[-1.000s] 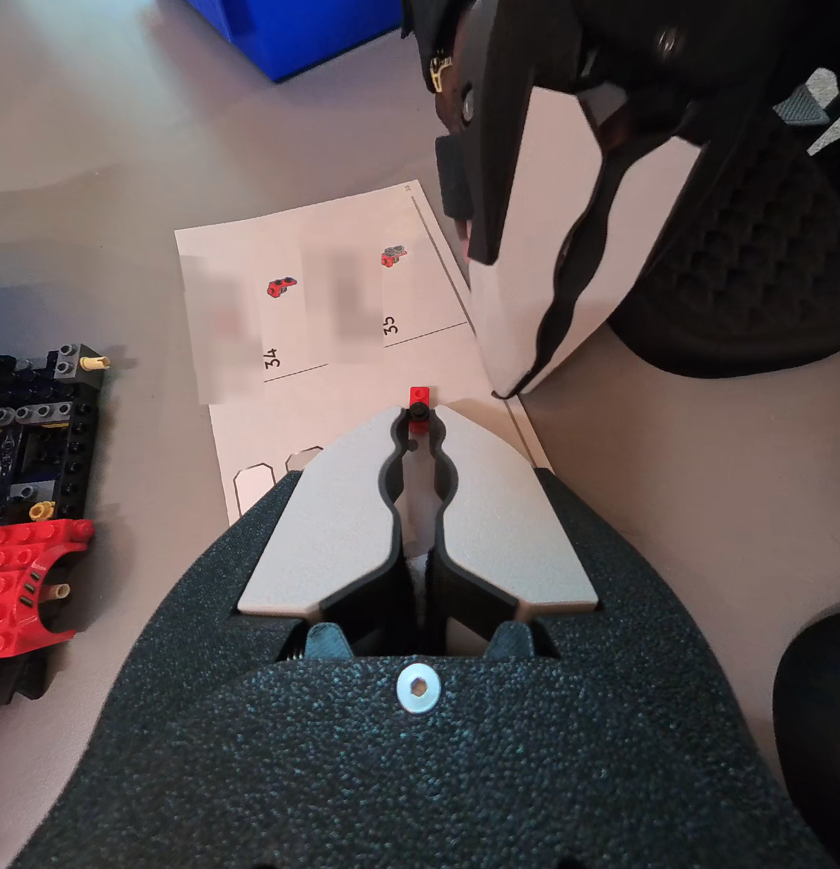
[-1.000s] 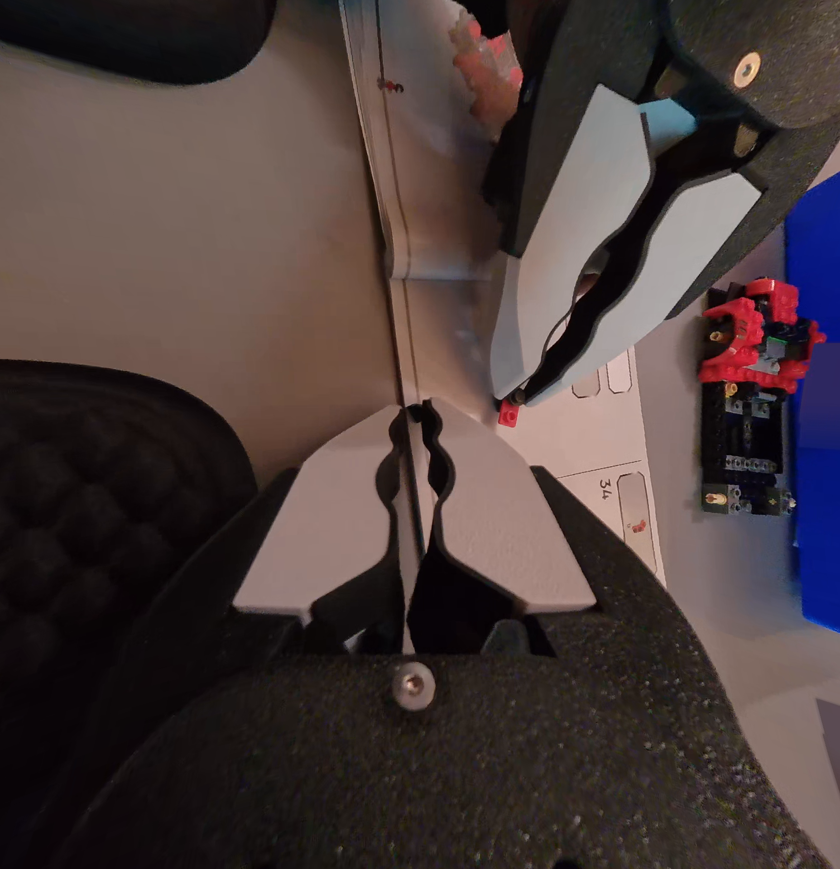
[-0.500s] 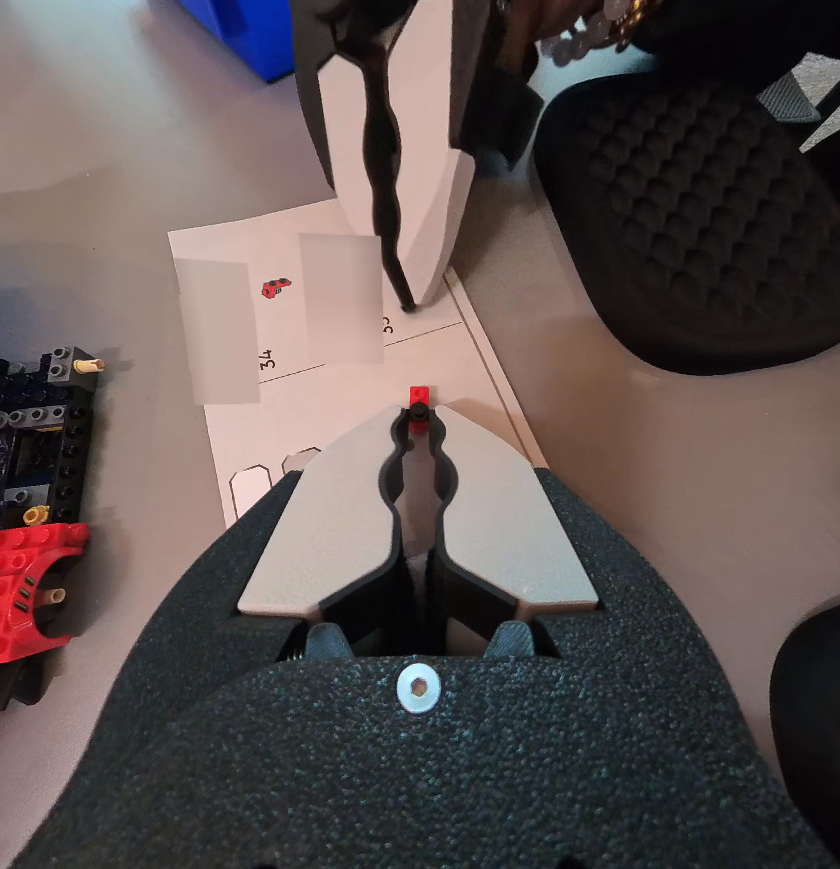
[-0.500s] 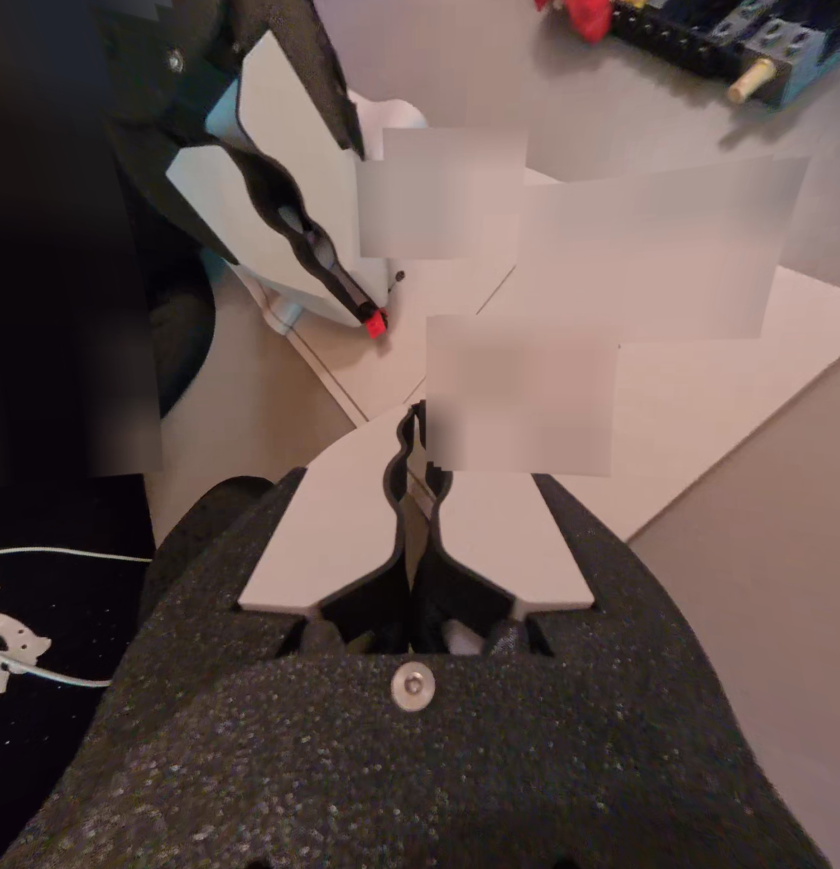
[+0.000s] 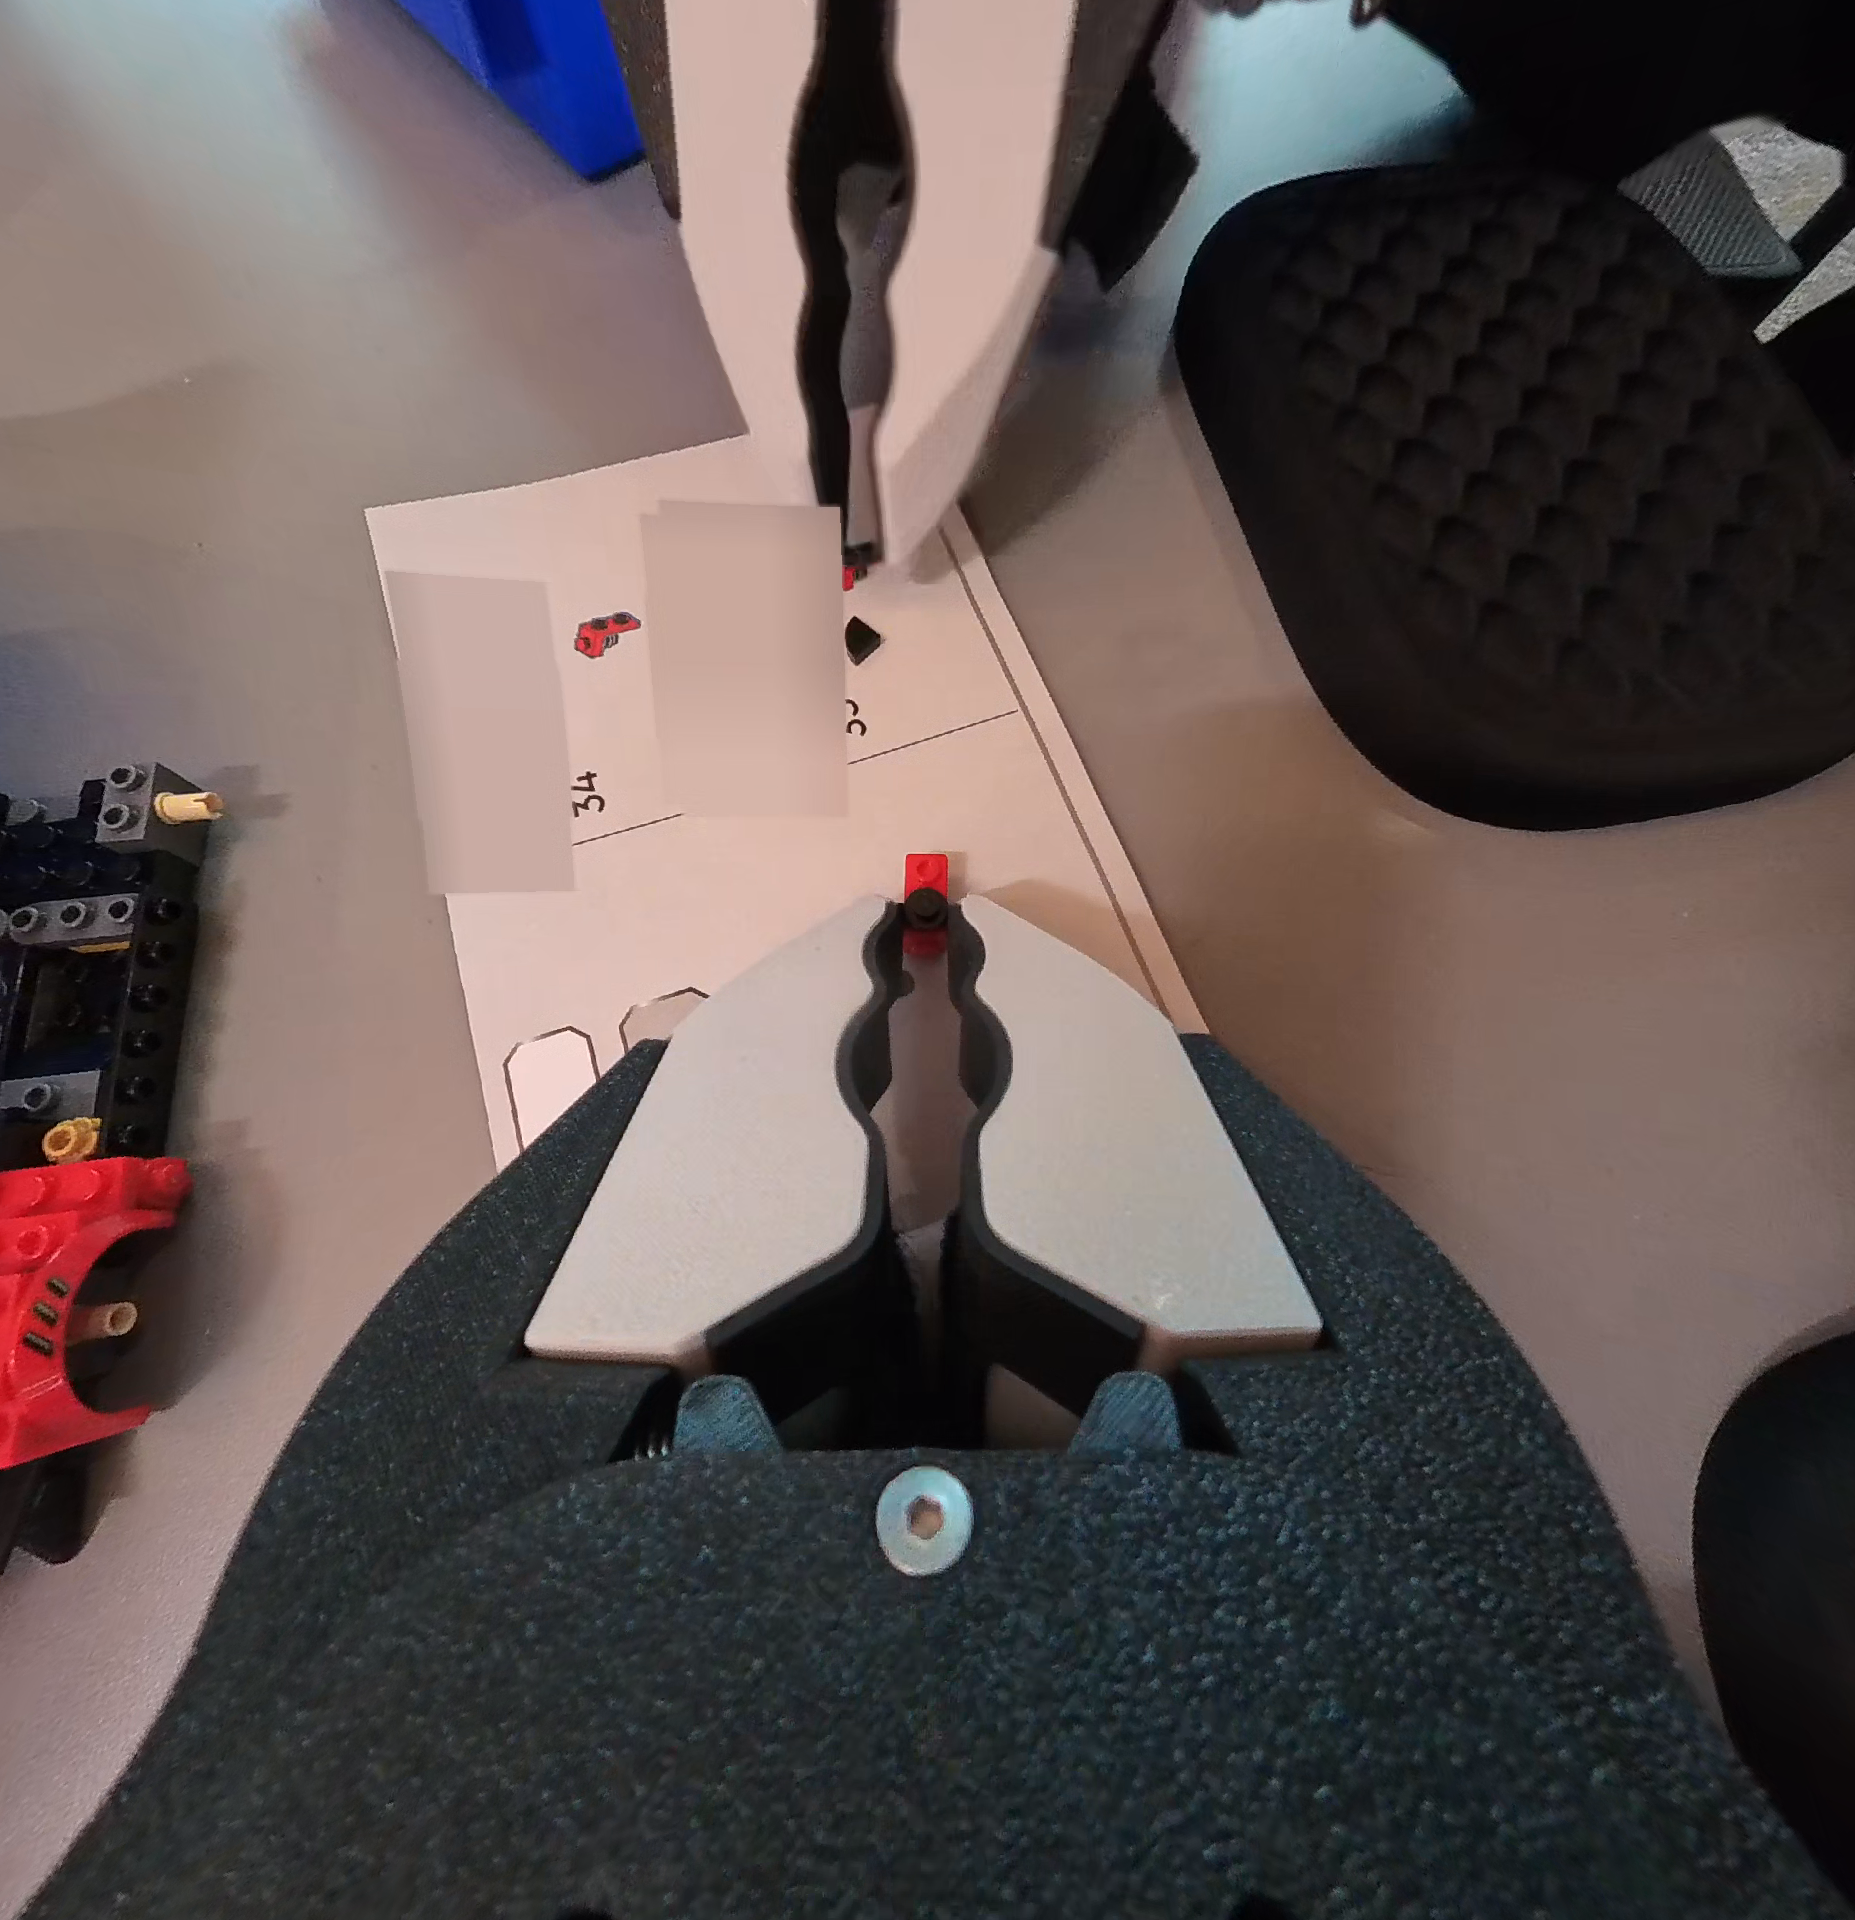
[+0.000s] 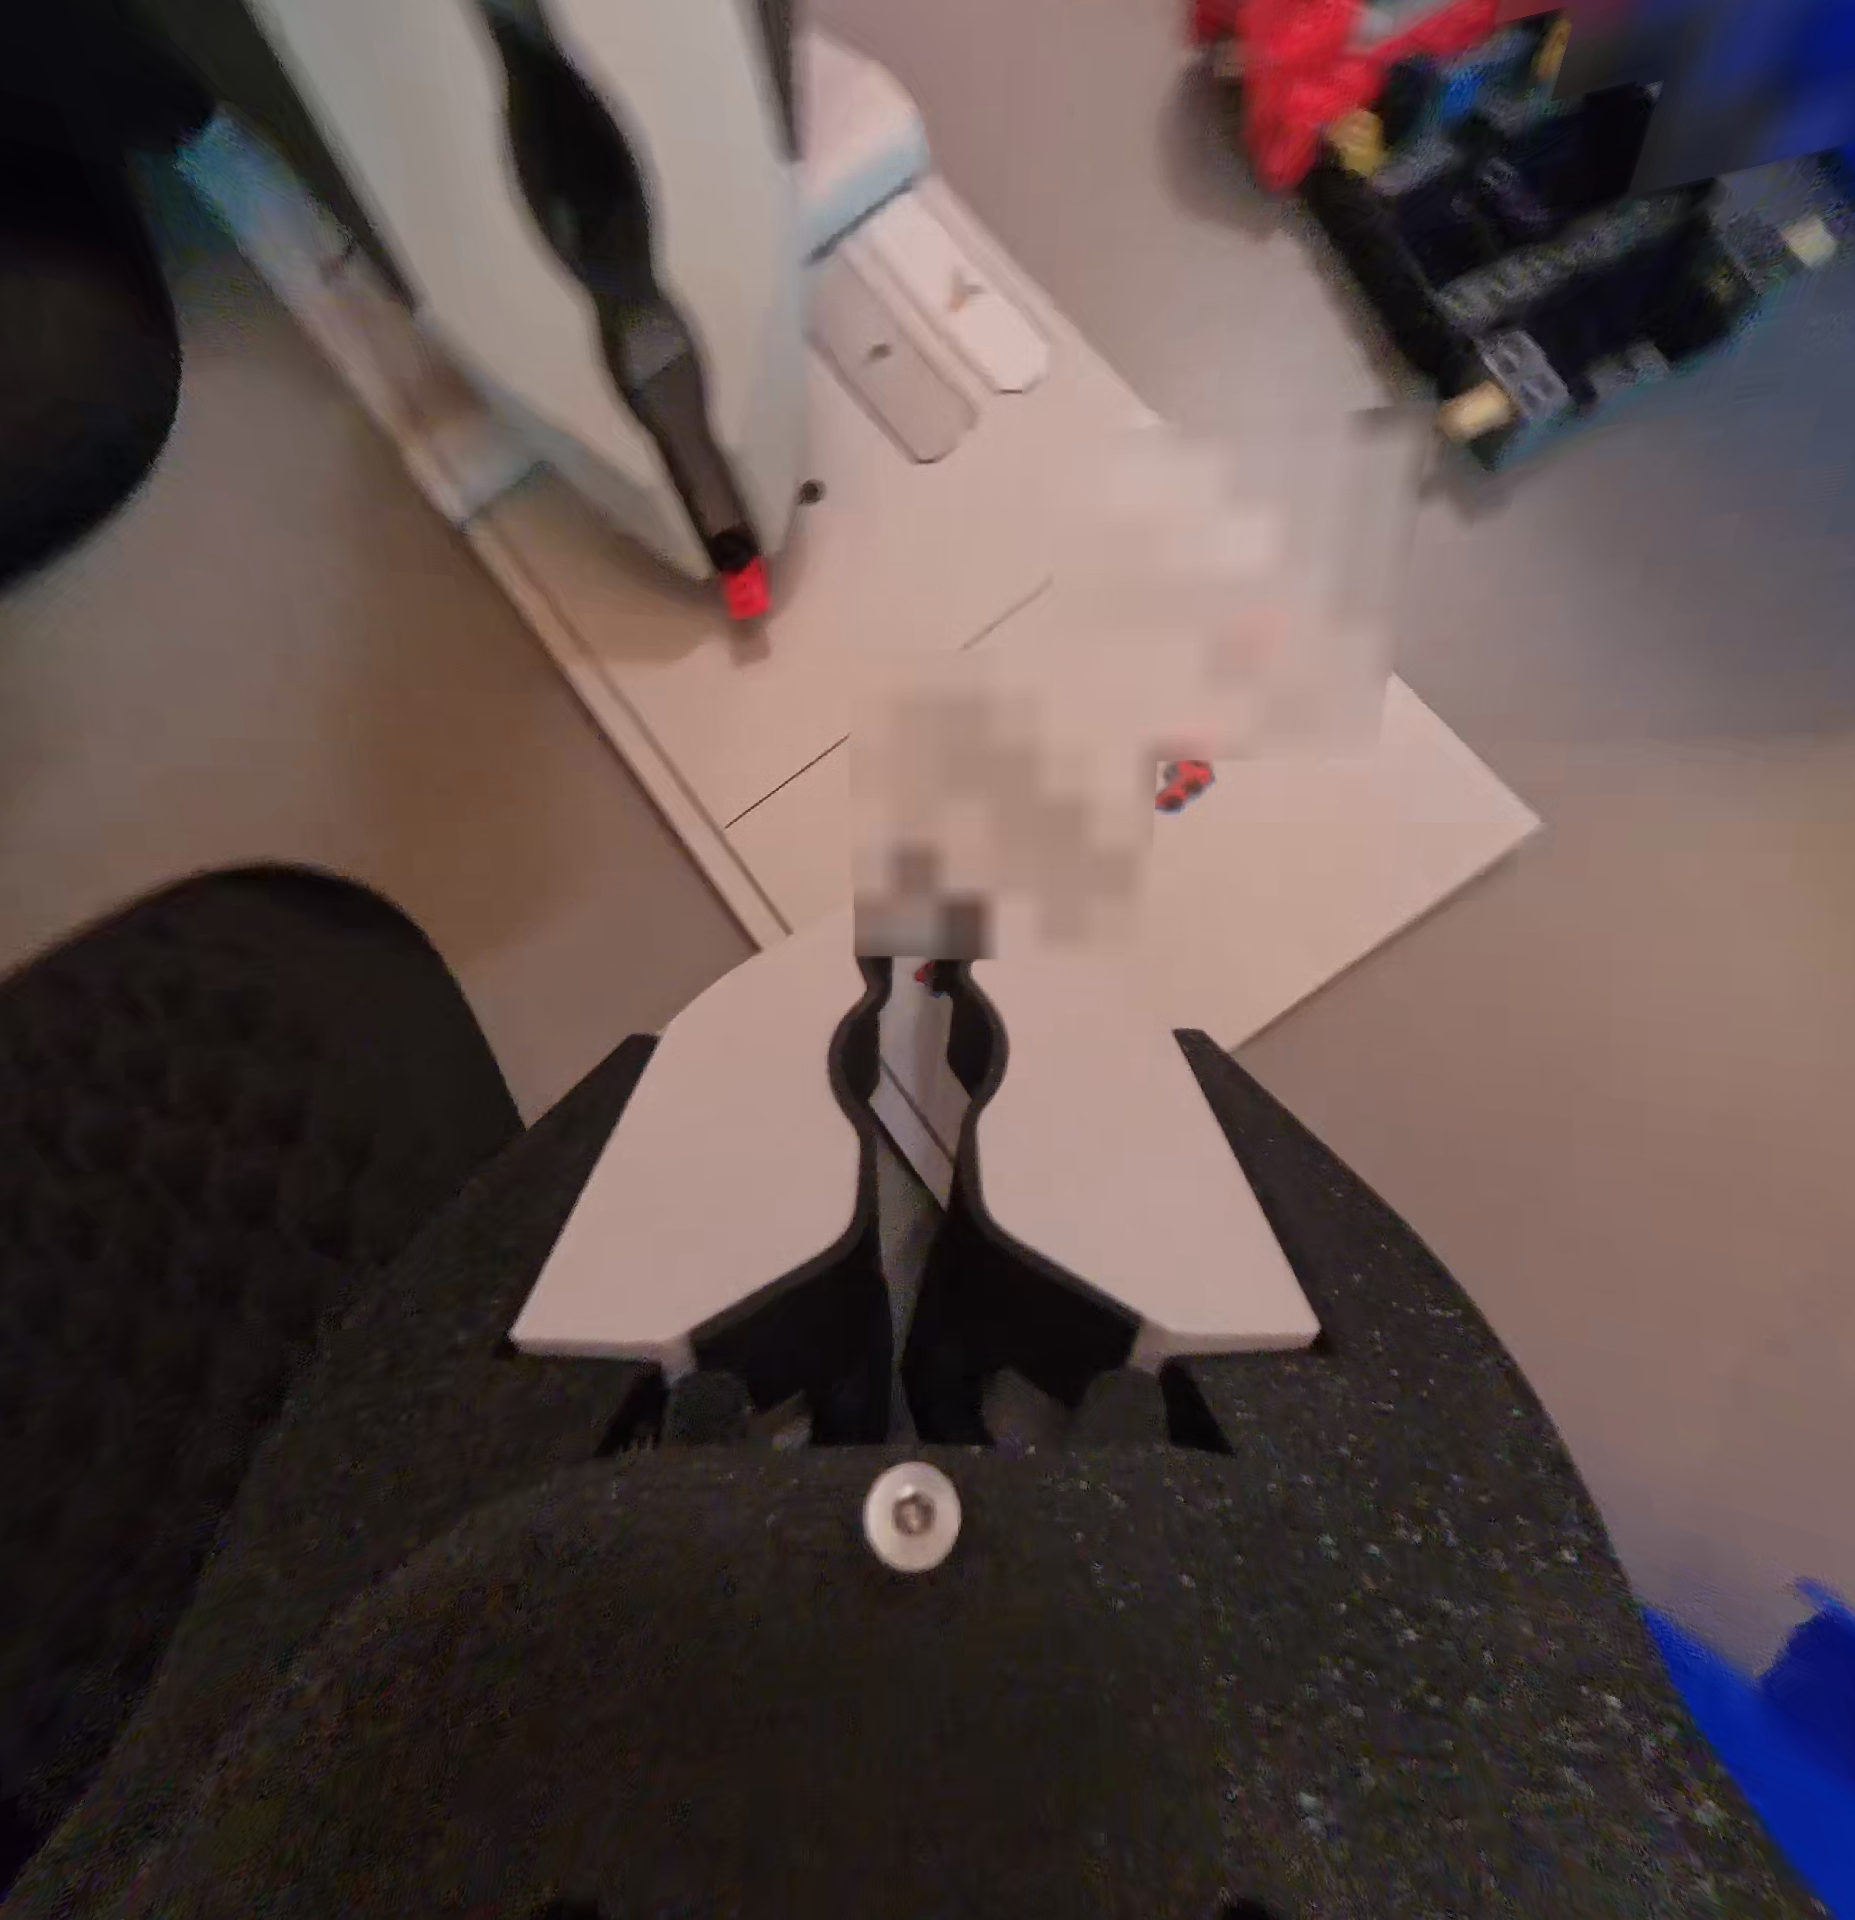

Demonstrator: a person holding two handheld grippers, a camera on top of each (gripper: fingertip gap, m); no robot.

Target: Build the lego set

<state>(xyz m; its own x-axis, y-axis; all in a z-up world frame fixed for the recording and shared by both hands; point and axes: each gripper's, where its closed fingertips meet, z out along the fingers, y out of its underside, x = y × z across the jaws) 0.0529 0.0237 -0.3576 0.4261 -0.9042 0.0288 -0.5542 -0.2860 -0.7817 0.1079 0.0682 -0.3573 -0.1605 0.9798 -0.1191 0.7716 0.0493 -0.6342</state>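
My left gripper (image 5: 923, 914) is shut on a small red piece with a black pin (image 5: 925, 883), low over the open instruction booklet (image 5: 757, 914). It also shows in the right wrist view (image 6: 731, 556) with the red piece (image 6: 746, 594). My right gripper (image 5: 863, 545) hangs tip-down over the booklet's far part, jaws a narrow gap apart and empty. A mosaic patch hides its tips in its own view (image 6: 918, 971). A small black piece (image 5: 863, 639) lies on the page just in front of it. The partly built black and red model (image 5: 61, 1039) lies at the left.
A blue bin (image 5: 549, 83) stands at the back left. A black textured chair seat (image 5: 1525, 499) is at the right beside the table edge. The model also shows blurred at the far right in the right wrist view (image 6: 1474, 239). One gripper's finger ends stand about 8 centimetres off the other's.
My right gripper has let go of the booklet page, swung round over it and come down near the black piece. Its jaws have parted slightly. My left gripper has stayed still with its piece.
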